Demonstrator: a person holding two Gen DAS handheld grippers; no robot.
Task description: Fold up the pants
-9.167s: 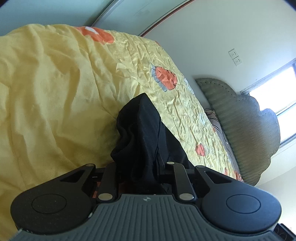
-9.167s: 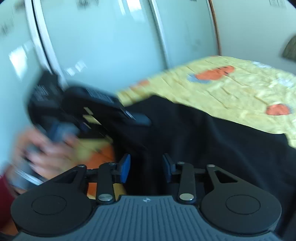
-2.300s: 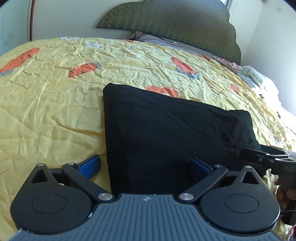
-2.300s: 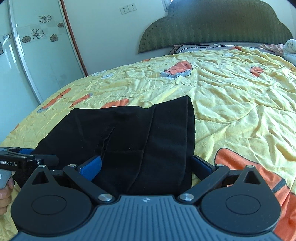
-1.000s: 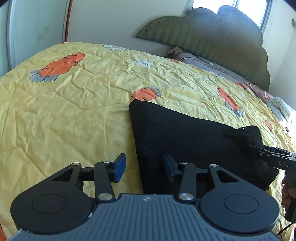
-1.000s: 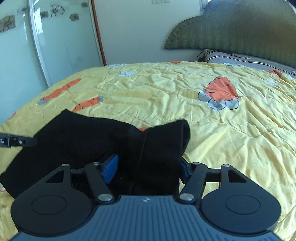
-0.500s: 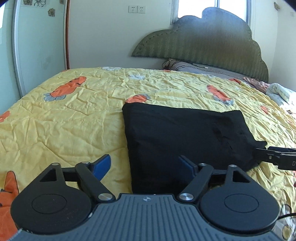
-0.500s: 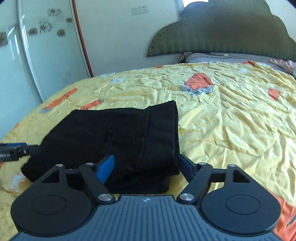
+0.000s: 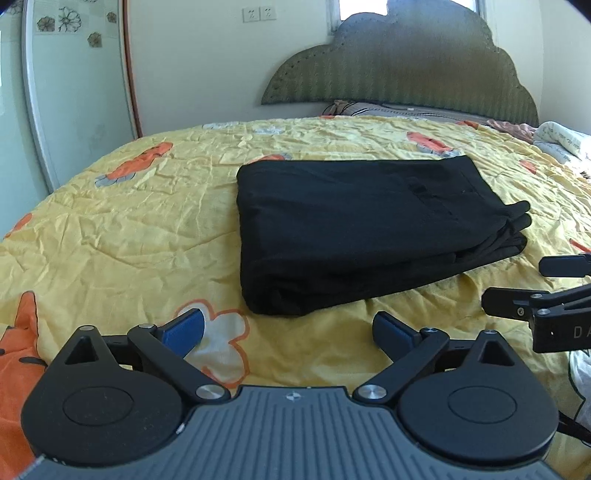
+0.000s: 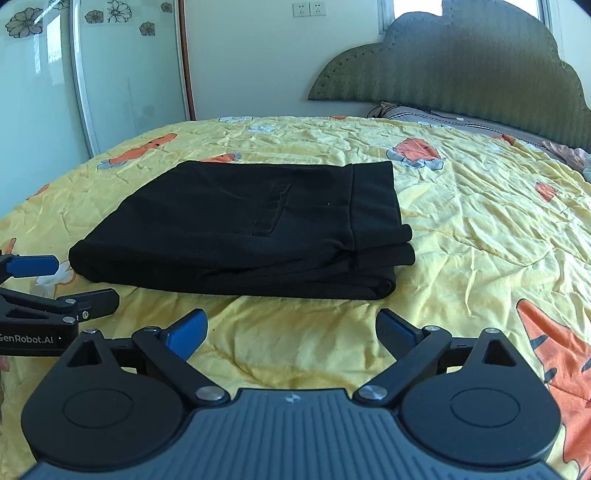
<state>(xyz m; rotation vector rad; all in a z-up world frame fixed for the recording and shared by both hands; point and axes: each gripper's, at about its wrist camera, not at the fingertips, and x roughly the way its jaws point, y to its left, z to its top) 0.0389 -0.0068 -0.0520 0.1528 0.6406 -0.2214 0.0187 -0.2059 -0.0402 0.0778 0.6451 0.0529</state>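
One pair of black pants (image 9: 354,225), folded into a layered rectangle, lying on the quilt (image 9: 122,236) just ahead of both grippers. Left gripper (image 9: 288,328): fingers spread wide, holding nothing. Right gripper (image 10: 291,328): likewise spread and empty. Risk: the right-hand stacked edges look loose and may slump or fan apart if a finger snags them. Surface: soft, wrinkled yellow quilt with orange prints. Room: green scalloped headboard (image 10: 461,74), glass wardrobe doors (image 10: 92,74), wall sockets (image 9: 259,13).

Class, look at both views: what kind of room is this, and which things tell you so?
Most likely a bedroom: a bed with a yellow quilt, a padded green headboard against the wall, and sliding wardrobe doors.
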